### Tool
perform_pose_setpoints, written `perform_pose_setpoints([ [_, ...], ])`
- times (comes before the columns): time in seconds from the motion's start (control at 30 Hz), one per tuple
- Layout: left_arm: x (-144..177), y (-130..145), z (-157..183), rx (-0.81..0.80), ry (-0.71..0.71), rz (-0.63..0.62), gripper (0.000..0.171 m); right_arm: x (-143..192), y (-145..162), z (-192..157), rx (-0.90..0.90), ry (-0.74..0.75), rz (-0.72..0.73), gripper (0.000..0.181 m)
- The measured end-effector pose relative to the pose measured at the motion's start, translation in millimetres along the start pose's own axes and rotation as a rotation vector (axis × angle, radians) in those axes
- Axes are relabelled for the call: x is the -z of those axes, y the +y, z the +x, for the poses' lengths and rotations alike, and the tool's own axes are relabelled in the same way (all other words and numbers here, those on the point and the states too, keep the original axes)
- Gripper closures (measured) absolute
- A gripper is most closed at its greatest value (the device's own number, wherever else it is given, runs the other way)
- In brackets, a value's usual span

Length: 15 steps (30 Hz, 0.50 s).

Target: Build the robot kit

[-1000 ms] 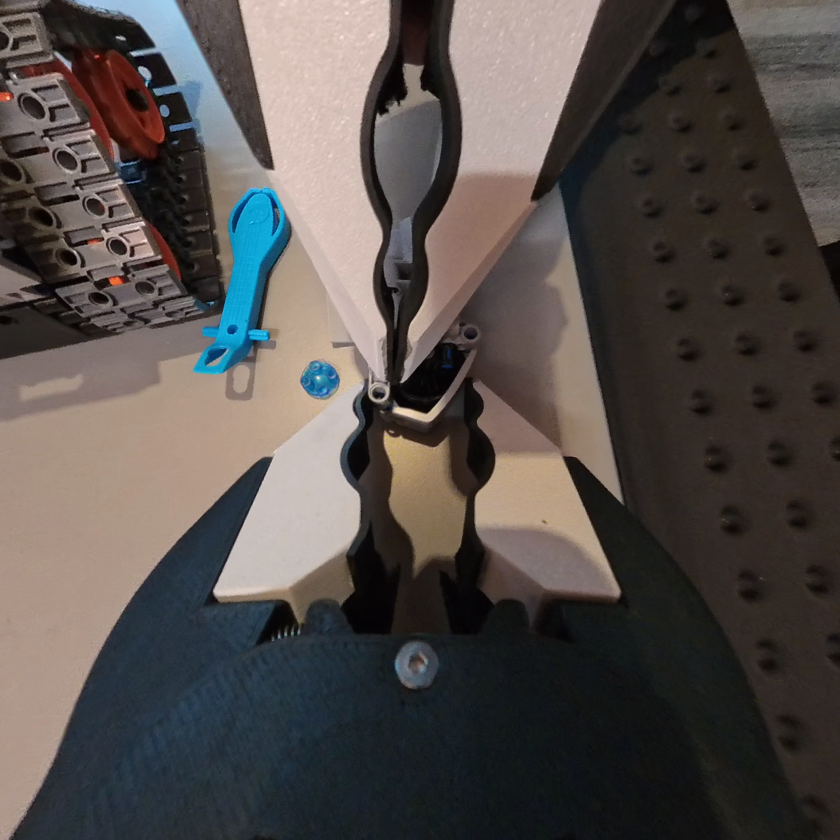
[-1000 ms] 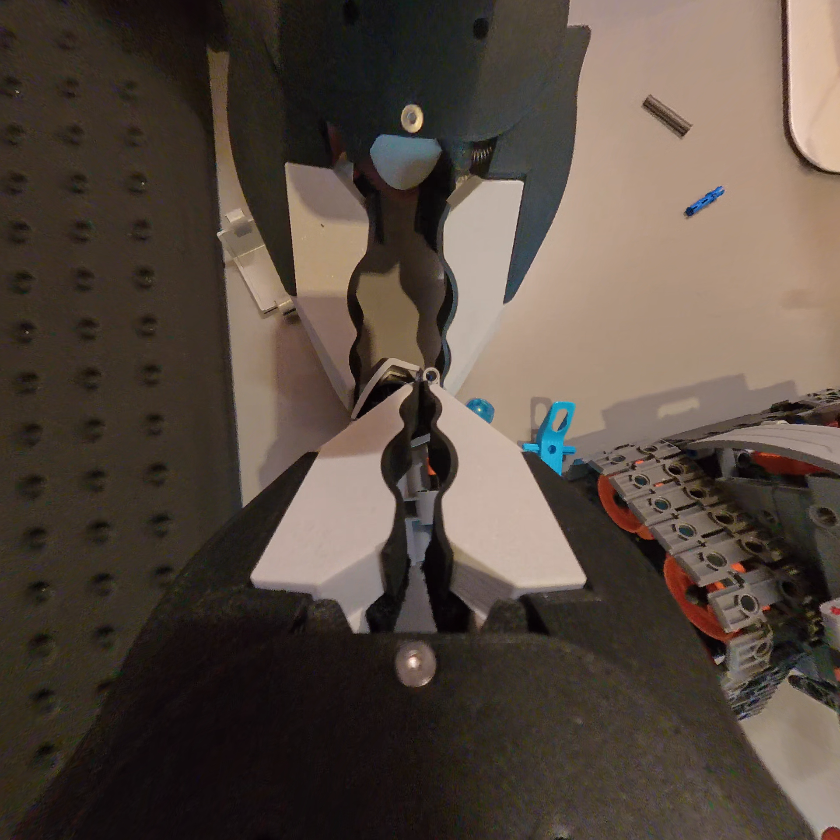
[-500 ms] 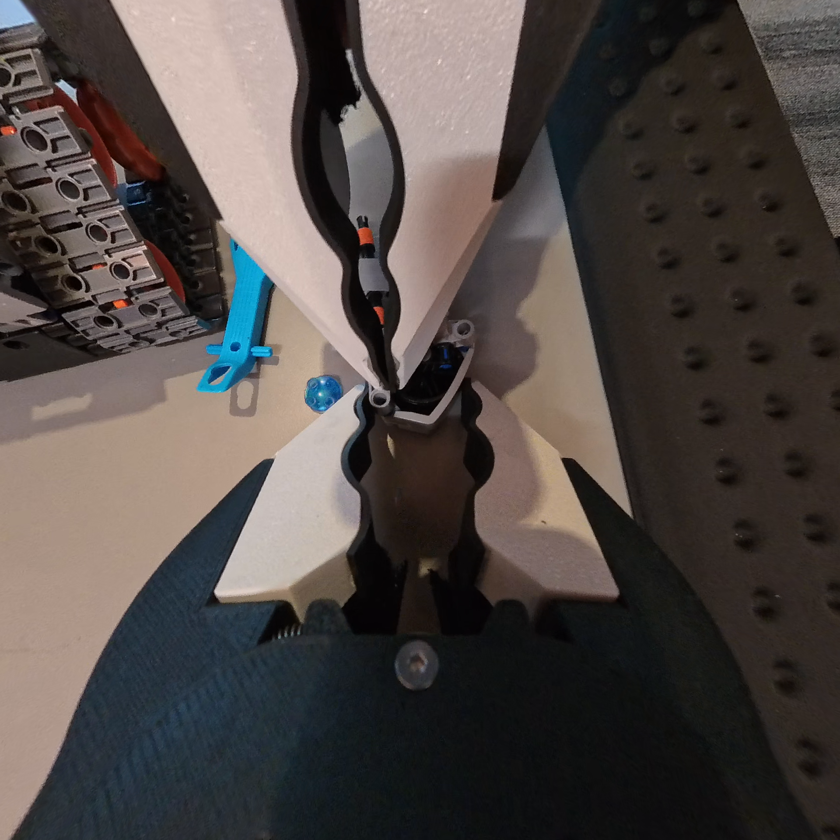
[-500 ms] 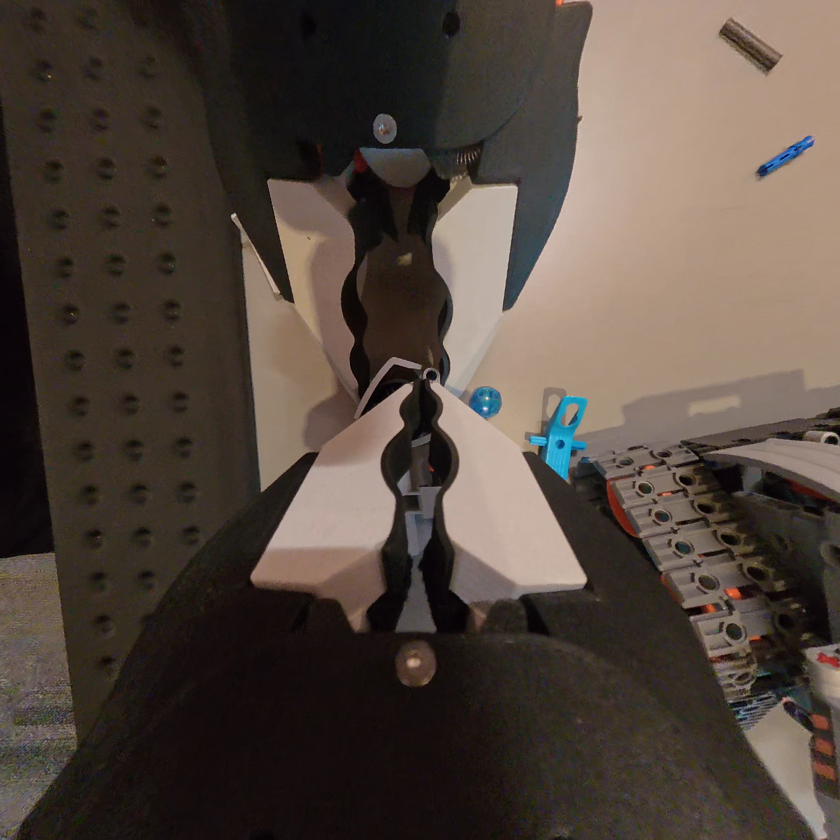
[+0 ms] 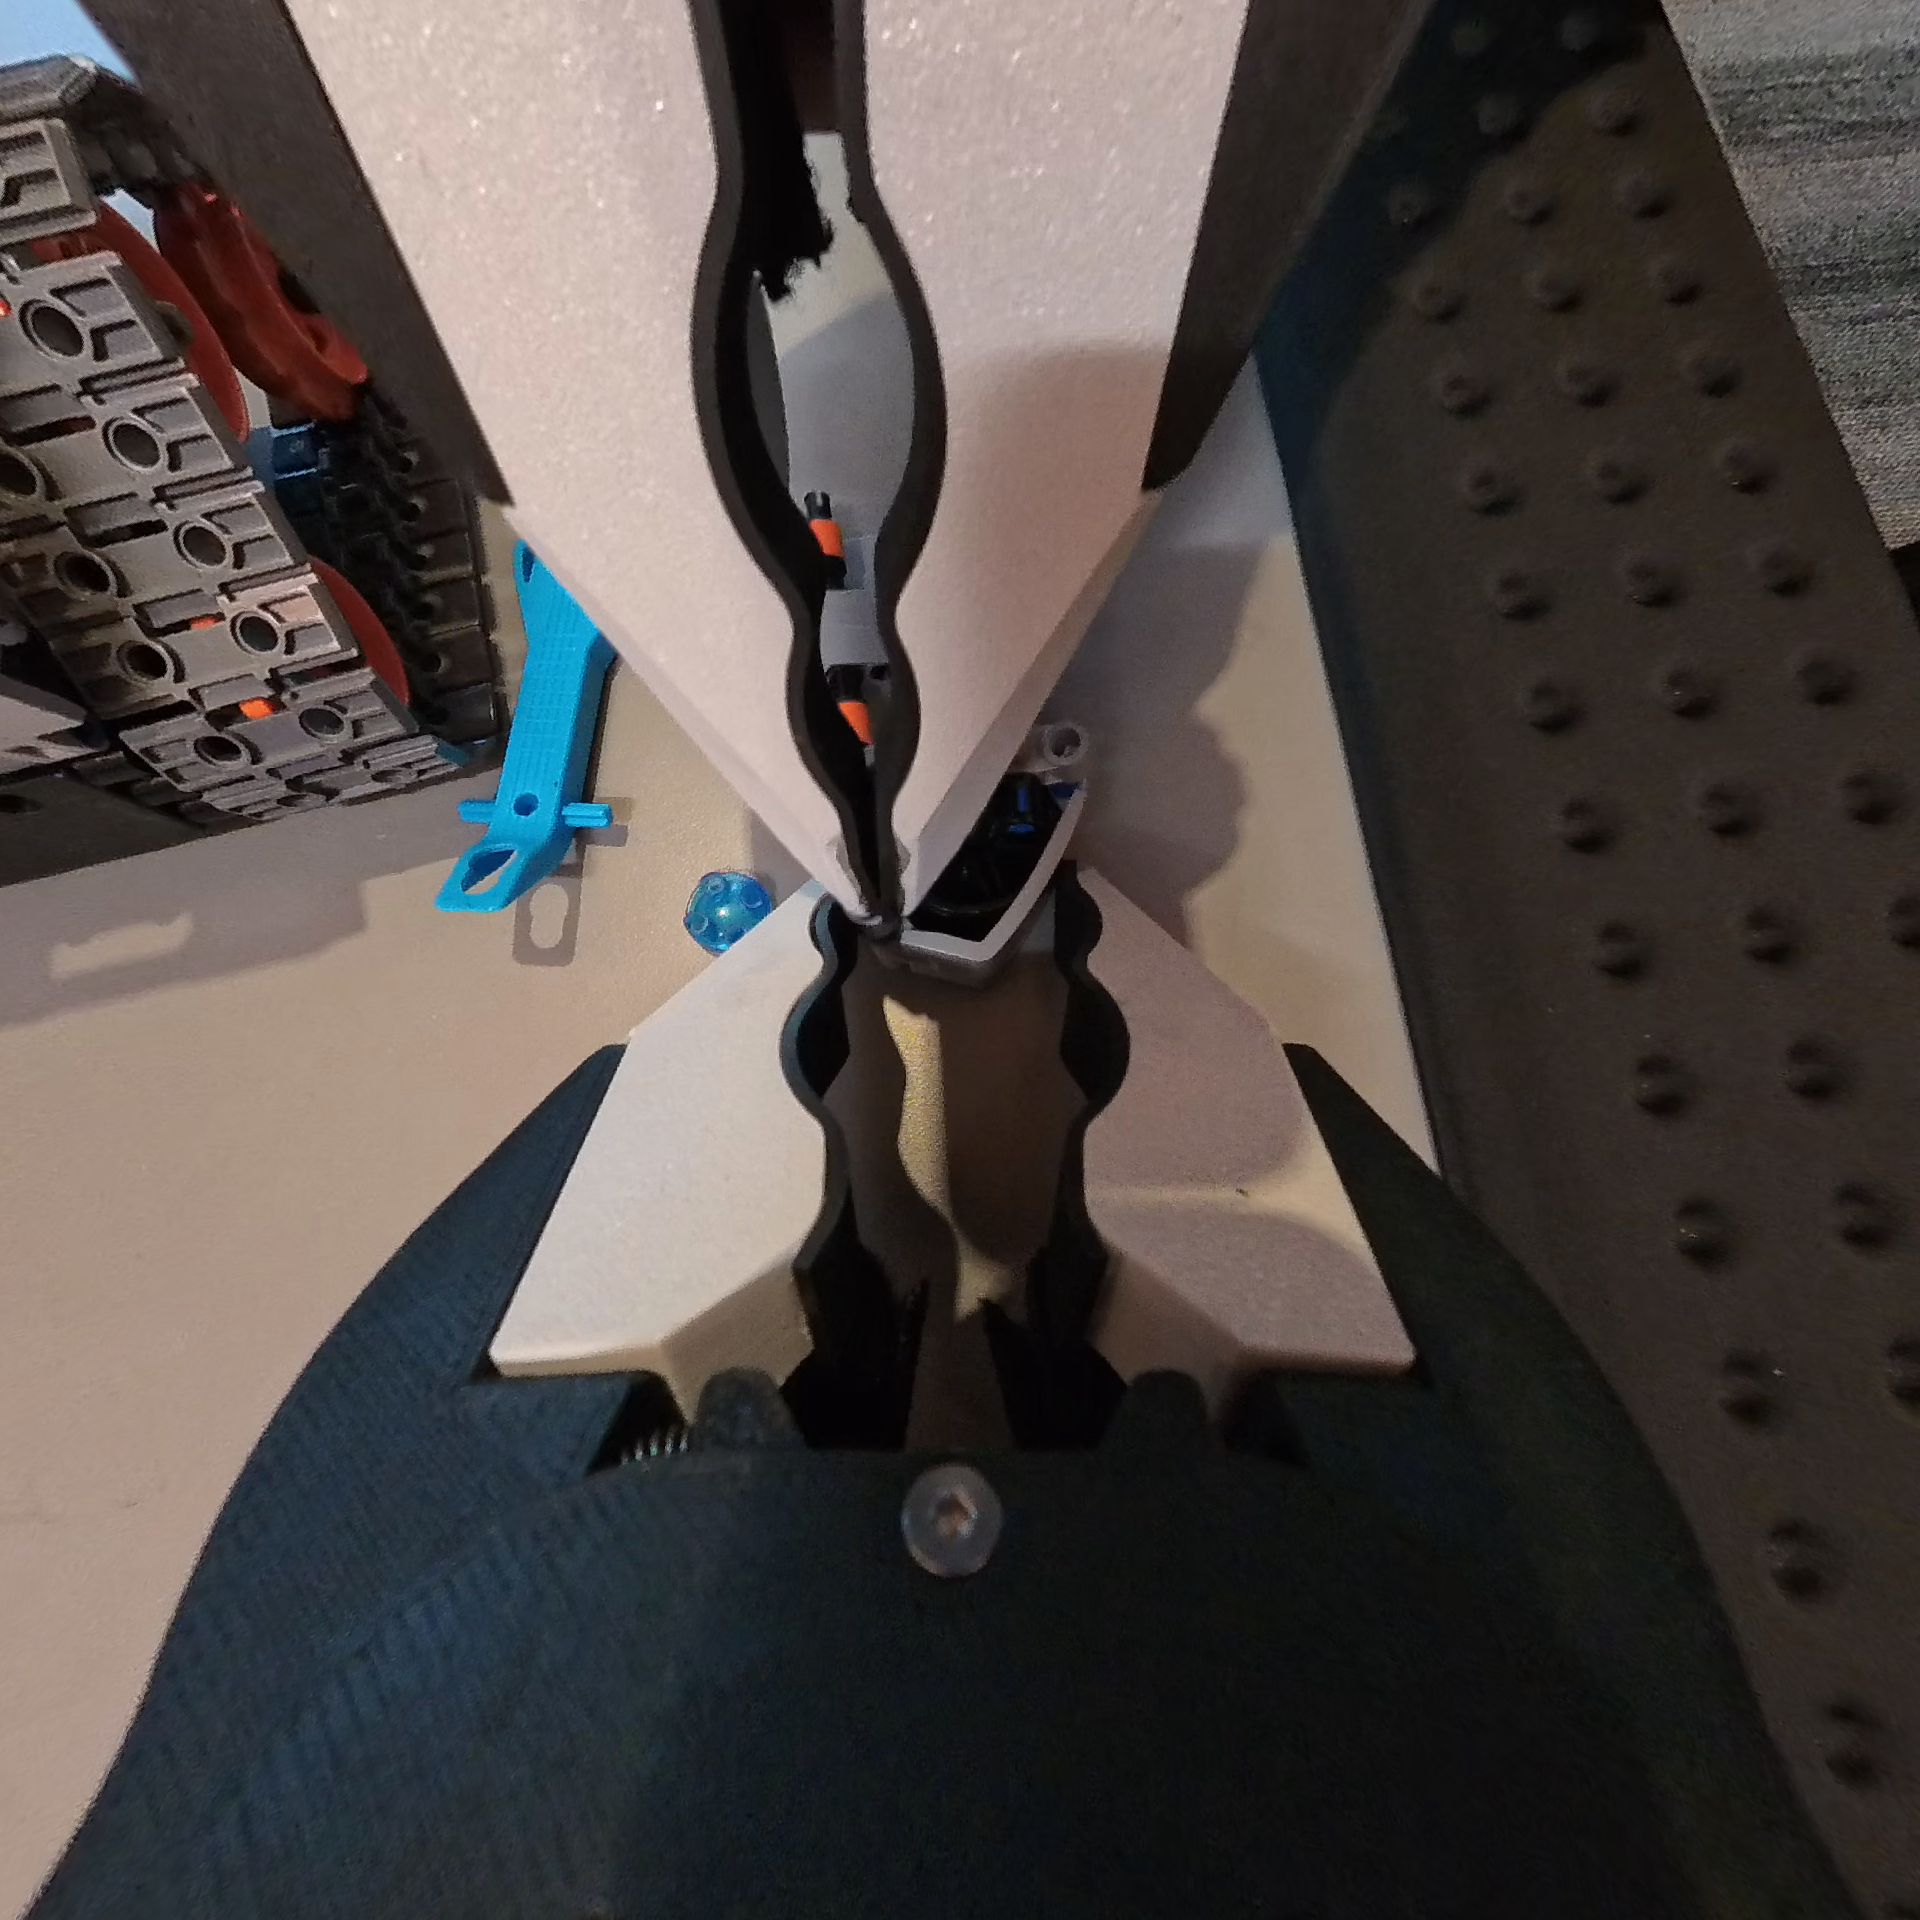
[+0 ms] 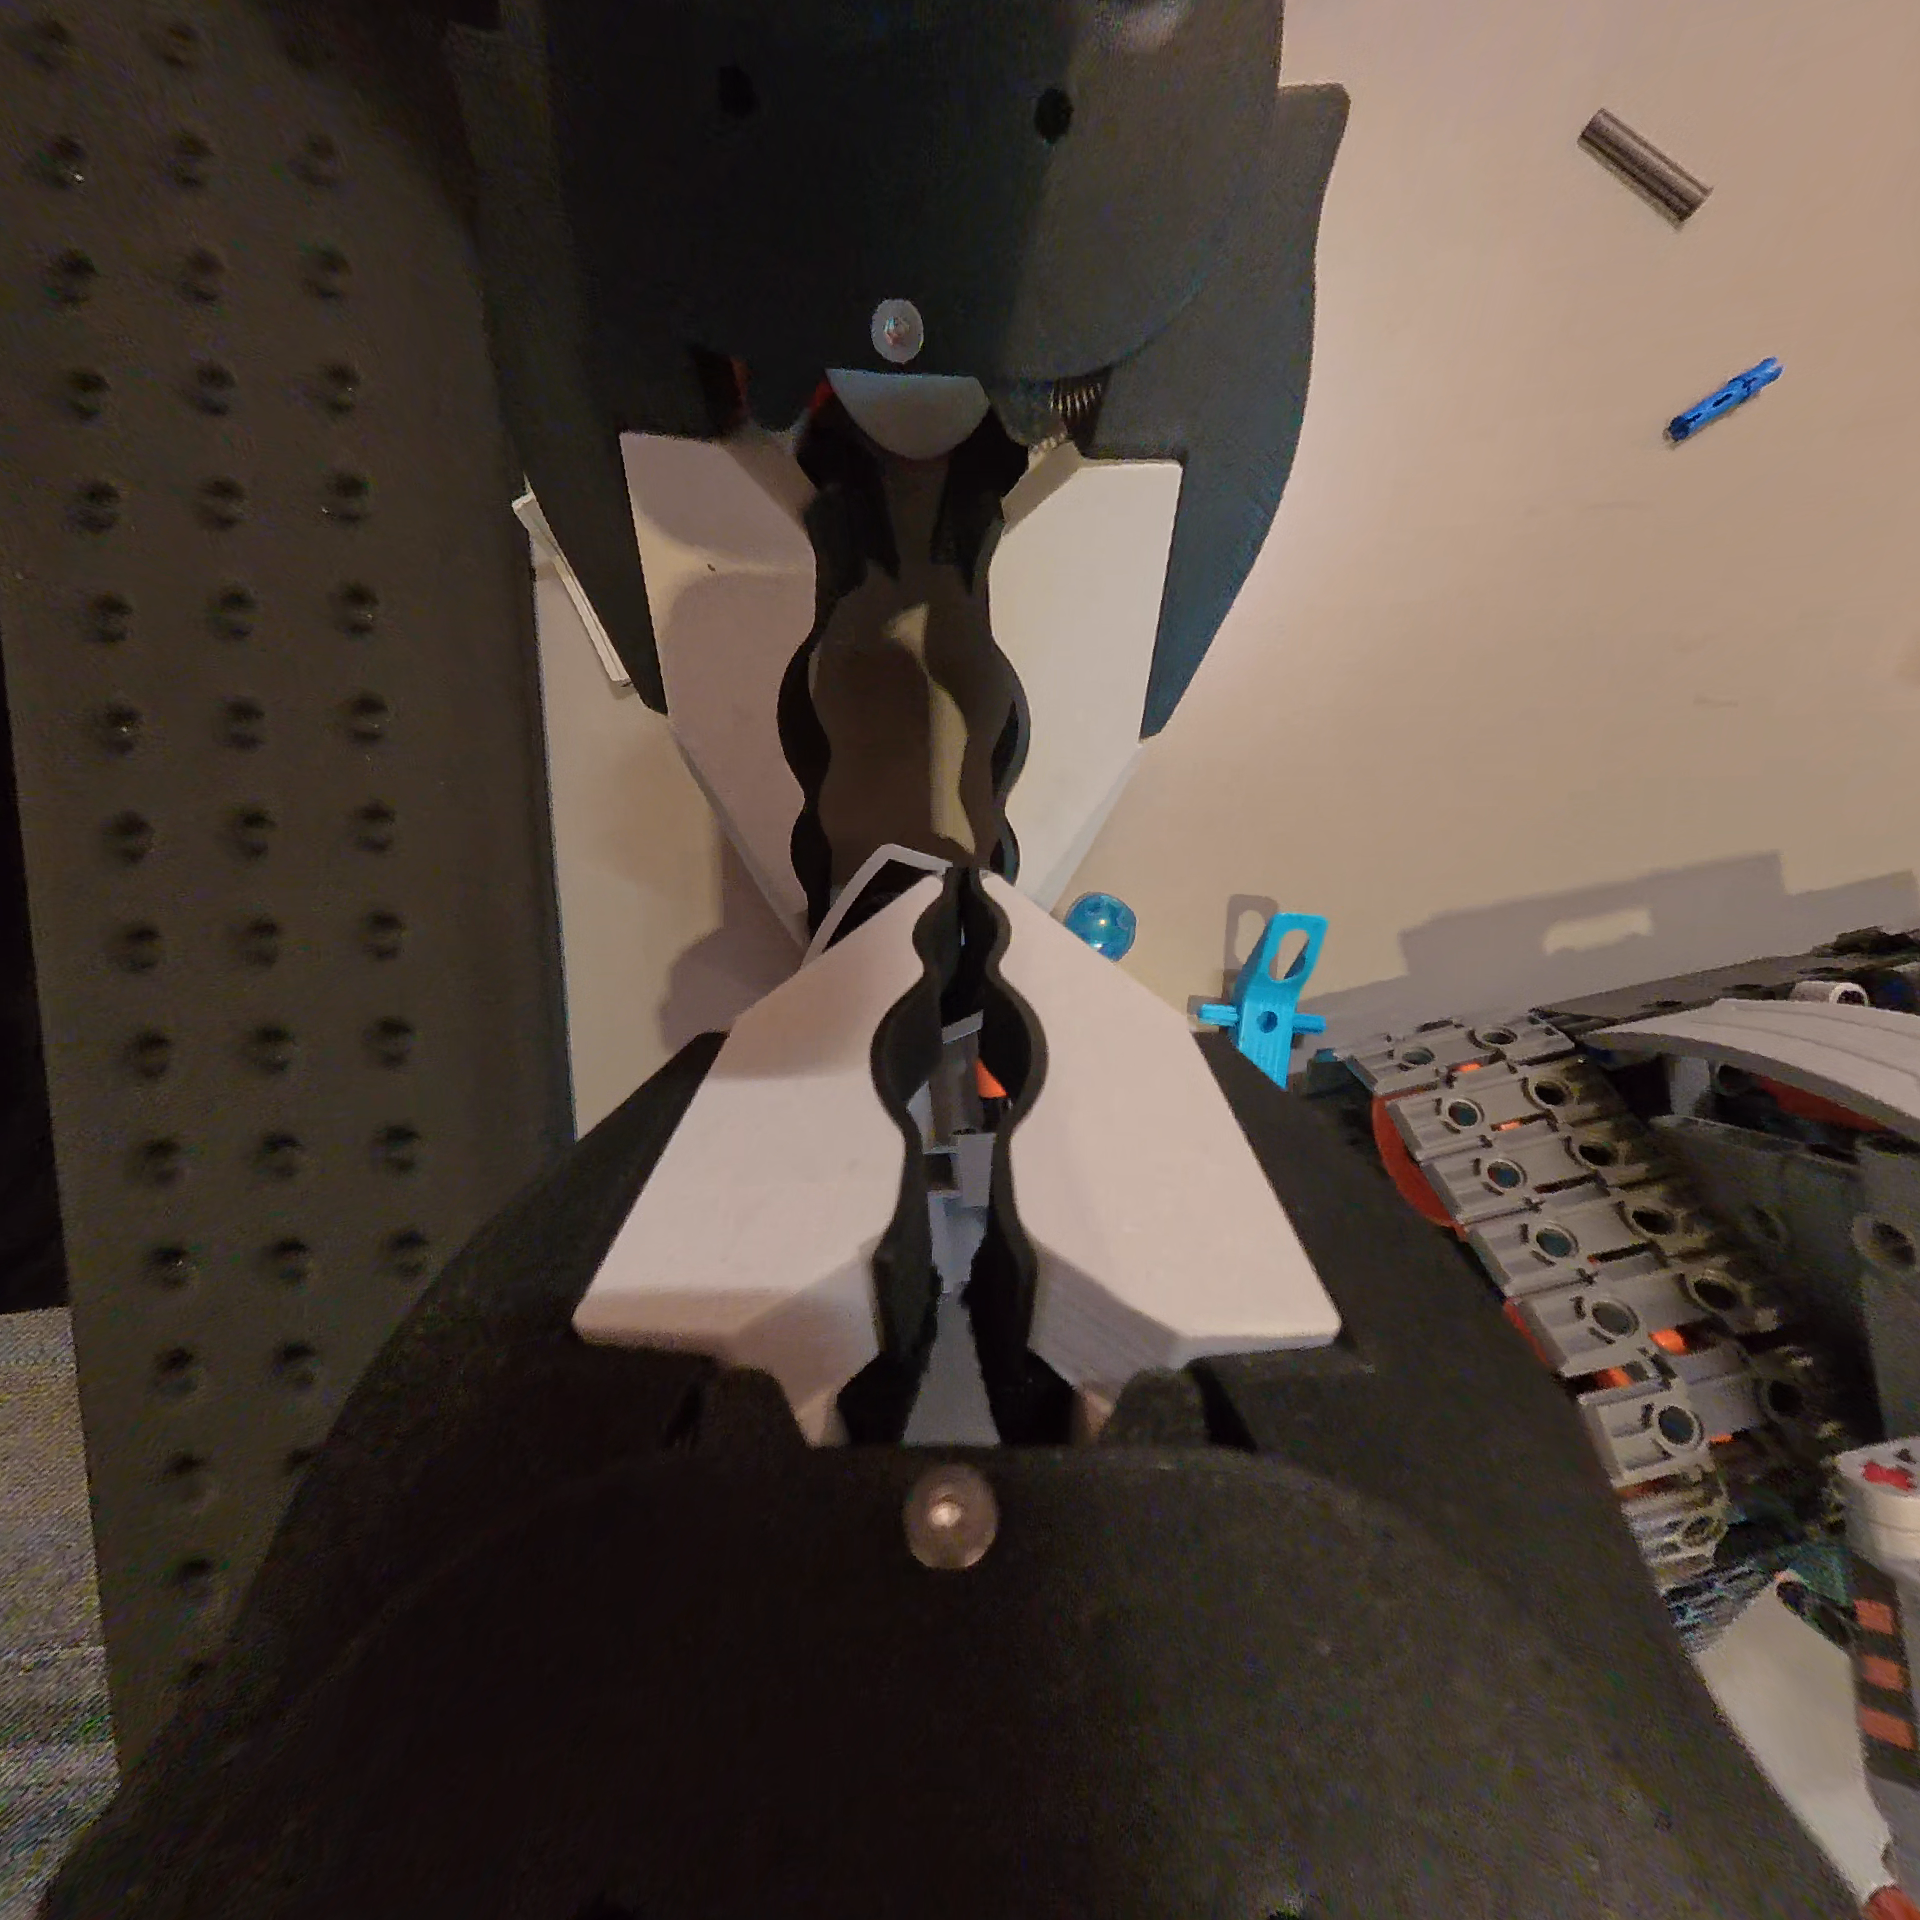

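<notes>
Left wrist view: your left hand-held gripper (image 5: 961, 935) has its jaws part open, clamped across a small grey angled panel piece (image 5: 987, 925) at the fingertips, held above the tabletop (image 5: 208, 1143). Your right hand-held gripper (image 5: 871, 894) comes in from the top, tip to tip with the left one, jaws nearly together on a thin rod with orange bands (image 5: 842, 623). Its tips touch the left corner of the panel piece. On the tabletop to the left lie a blue plastic tool (image 5: 540, 727), a small clear blue stud (image 5: 725, 912) and a tracked toy vehicle (image 5: 177, 551). A dark studded mat (image 5: 1662, 831) runs along the right.

Right wrist view: same contact from the other side. Right jaws pinch the rod assembly; left jaws beyond stand wider. A black pin (image 6: 1644, 179) and a blue pin (image 6: 1725, 399) lie well apart on the tabletop, top right.
</notes>
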<state>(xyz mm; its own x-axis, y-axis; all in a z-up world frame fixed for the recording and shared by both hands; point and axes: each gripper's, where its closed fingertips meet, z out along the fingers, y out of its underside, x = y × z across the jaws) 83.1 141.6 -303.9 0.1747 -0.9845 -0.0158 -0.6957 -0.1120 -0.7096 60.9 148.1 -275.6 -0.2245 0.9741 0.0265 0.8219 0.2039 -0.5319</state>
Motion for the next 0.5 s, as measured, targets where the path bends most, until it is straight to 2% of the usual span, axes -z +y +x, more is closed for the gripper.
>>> perform_pose_setpoints([
  [0.33,-0.3,-1.1,-0.6,-0.014,-0.017,0.002,0.137,-5.1,-2.4,-2.6,-0.005,-0.053,-0.048,0.181],
  [0.43,0.0,-0.8,-0.7,-0.011,-0.019,0.002,0.136,-4.9,-3.0,-2.5,-0.034,-0.069,-0.015,0.181],
  [0.5,-0.3,-0.9,-0.9,-0.013,-0.024,0.000,0.136,-3.2,-2.4,-1.4,-0.003,-0.040,-0.024,0.181],
])
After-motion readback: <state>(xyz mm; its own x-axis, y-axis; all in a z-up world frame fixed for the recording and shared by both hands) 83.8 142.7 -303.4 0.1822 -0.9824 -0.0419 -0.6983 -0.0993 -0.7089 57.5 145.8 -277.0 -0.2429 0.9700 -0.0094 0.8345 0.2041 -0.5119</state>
